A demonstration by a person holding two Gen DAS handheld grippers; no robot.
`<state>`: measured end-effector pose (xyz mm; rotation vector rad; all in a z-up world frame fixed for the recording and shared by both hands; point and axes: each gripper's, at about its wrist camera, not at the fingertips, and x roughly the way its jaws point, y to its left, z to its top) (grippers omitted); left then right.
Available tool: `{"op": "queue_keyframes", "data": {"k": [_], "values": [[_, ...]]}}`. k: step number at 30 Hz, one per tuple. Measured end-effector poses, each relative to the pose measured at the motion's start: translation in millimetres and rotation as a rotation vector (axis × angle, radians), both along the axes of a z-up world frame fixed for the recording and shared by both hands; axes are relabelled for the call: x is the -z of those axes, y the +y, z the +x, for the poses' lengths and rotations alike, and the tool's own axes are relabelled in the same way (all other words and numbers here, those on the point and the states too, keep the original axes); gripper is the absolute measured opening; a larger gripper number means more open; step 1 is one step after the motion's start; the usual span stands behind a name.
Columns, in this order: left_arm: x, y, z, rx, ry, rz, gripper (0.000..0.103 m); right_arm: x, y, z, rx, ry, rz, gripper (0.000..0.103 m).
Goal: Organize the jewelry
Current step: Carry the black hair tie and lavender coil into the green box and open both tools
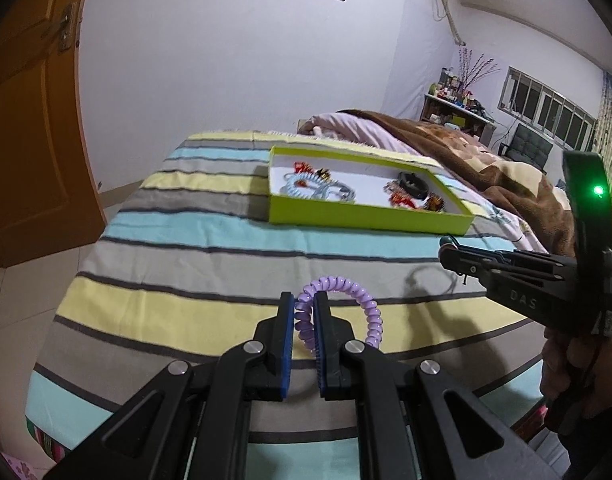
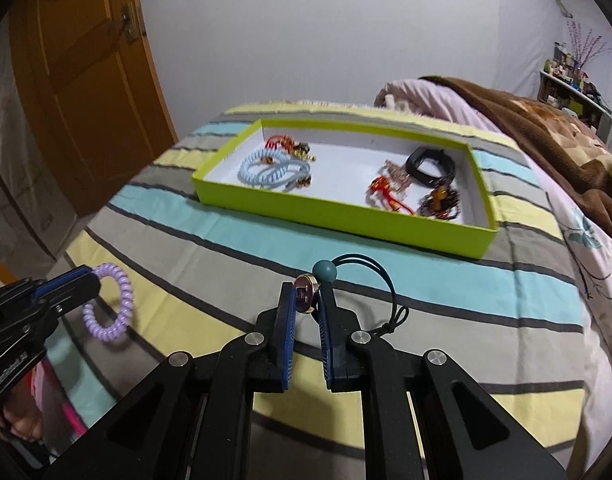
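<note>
My left gripper (image 1: 304,304) is shut on a purple spiral bracelet (image 1: 364,300) and holds it above the striped cloth. It also shows at the left of the right wrist view (image 2: 89,280), with the purple bracelet (image 2: 121,300) hanging from it. My right gripper (image 2: 307,294) is shut on a dark cord bracelet (image 2: 380,280) with a teal bead (image 2: 324,270) and a round metal charm. It shows at the right of the left wrist view (image 1: 452,250). A lime-green tray (image 2: 338,214) ahead holds several bracelets; it also shows in the left wrist view (image 1: 366,216).
The striped cloth (image 1: 209,248) covers the surface and drops off at the left, by a wooden door (image 1: 29,140). A bed with a brown blanket (image 2: 546,128) lies at the right. In the tray are blue spiral bands (image 2: 265,172) and a black band (image 2: 430,166).
</note>
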<state>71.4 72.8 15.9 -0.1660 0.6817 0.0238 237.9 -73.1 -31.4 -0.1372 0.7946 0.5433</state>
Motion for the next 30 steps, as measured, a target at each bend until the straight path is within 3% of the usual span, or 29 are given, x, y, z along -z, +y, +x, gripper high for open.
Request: {"op": "queue_keyframes", "data": {"k": [12,30], "values": [[-28.3,-23.4,21.1,0.044,-0.064,0.046,0.01,-39.0,-20.6,-10.3,0.006,-0.093,0.047,0.011],[-47.0,-27.2,77.8,0.063,-0.108,0.092,0.01,-52.2,-20.9,25.0,0.001,-0.125,0.042,0.011]]}}
